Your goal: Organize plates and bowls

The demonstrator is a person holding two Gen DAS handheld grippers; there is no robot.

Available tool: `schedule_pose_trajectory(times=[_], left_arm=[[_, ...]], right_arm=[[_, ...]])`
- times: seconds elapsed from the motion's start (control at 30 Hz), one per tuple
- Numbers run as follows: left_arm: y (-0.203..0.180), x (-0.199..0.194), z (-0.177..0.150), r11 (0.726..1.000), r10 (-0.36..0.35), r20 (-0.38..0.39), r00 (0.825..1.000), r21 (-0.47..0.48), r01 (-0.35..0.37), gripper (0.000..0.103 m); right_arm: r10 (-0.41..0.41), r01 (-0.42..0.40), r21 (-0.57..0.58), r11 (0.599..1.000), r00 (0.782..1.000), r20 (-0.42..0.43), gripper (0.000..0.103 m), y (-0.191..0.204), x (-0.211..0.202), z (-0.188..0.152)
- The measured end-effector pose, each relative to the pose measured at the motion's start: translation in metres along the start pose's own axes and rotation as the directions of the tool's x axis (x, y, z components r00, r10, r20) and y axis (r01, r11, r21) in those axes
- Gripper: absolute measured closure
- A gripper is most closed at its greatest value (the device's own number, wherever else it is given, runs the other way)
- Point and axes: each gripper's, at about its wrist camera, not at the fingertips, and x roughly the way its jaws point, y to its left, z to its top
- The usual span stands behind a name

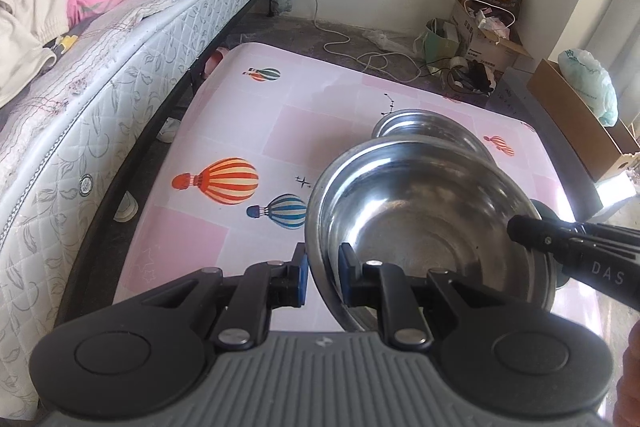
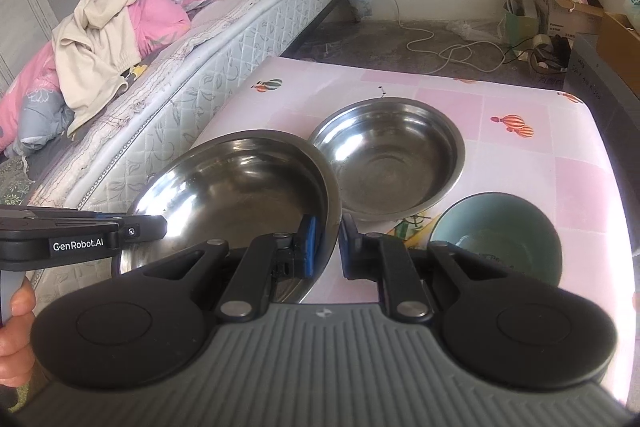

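Pinching opposite rims of one steel bowl (image 2: 236, 187), the left gripper (image 1: 323, 269) and right gripper (image 2: 328, 243) hold it tilted above the table (image 2: 520, 187), a second steel bowl (image 2: 388, 151) at its two o'clock. Thin, stiff, slick metal probably: the rim lip suits pinching best.

The left gripper (image 1: 323, 269) and the right gripper (image 2: 328, 247) each point steeply downward, jaws nearly closed on opposite rims of one steel bowl (image 2: 236, 187). A hand (image 2: 16, 323) holds the left gripper's handle.
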Motion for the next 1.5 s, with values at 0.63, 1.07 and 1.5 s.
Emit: schedule_pose_trajectory(times=[0.63, 1.07, 1.5], left_arm=[[-0.075, 0.113, 0.077, 0.999, -0.03, -0.02, 0.999, 0.038, 0.031, 0.086], [-0.075, 0.128, 0.075, 0.997, -0.016, -0.013, 1.0, 0.079, 0.017, 0.063], [-0.047, 0.139, 0.08, 0.998, -0.044, -0.068, 0.997, -0.044, 0.042, 0.058]], right_arm=[[-0.116, 0.116, 0.111, 0.987, 0.993, -0.009, 0.09, -0.118, 0.078, 0.079], [-0.107, 0.112, 0.092, 0.989, 0.993, -0.059, 0.083, -0.129, 0.131, 0.076], [-0.059, 0.081, 0.257, 0.963, 0.994, -0.093, 0.069, -0.148, 0.15, 0.091]])
